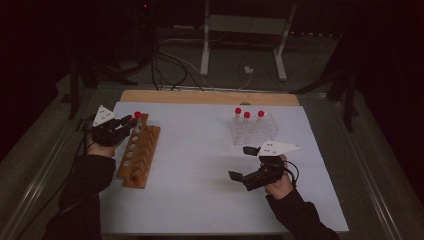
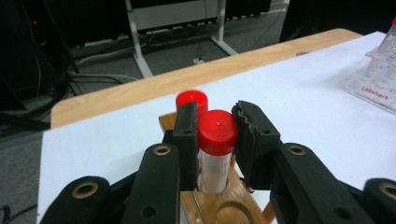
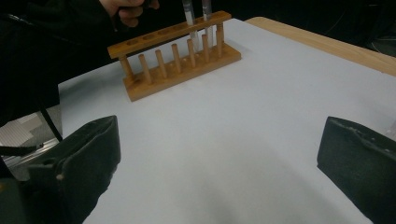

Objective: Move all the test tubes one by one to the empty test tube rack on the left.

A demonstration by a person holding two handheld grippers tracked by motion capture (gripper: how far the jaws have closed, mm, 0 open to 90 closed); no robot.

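- The left hand-held gripper (image 2: pixel 215 135) sits at the far end of the wooden test-tube rack (image 1: pixel 139 150), its jaws either side of a red-capped tube (image 2: pixel 216 149). The left jaw looks pressed to the cap, while a sliver of gap shows at the right jaw, so I cannot tell whether the tube is clamped or already let go.
- That tube stands upright with its lower end in a rack hole; a second red-capped tube (image 2: pixel 192 99) stands in the hole just beyond it.
- My reading: the step in hand is seating a tube into the wooden rack, one of a run of transfers from the clear plastic rack (image 1: pixel 253 129).
- The next move likely calls for parting the jaws fully and lifting straight up, so the cap is not dragged and the tube stays upright.
- The right hand-held gripper (image 1: pixel 246 162) hovers with jaws wide apart and nothing between them, near the clear rack, which holds three red-capped tubes (image 1: pixel 247 116); it seems placed to fetch one.
- Both racks stand well apart on the surface (image 1: pixel 200 175), a white sheet over a wooden top whose bare edge shows at the far side.
- The room is dark: cables (image 1: pixel 170 70) trail across the floor, and a white metal stand (image 1: pixel 243 30) rises behind.
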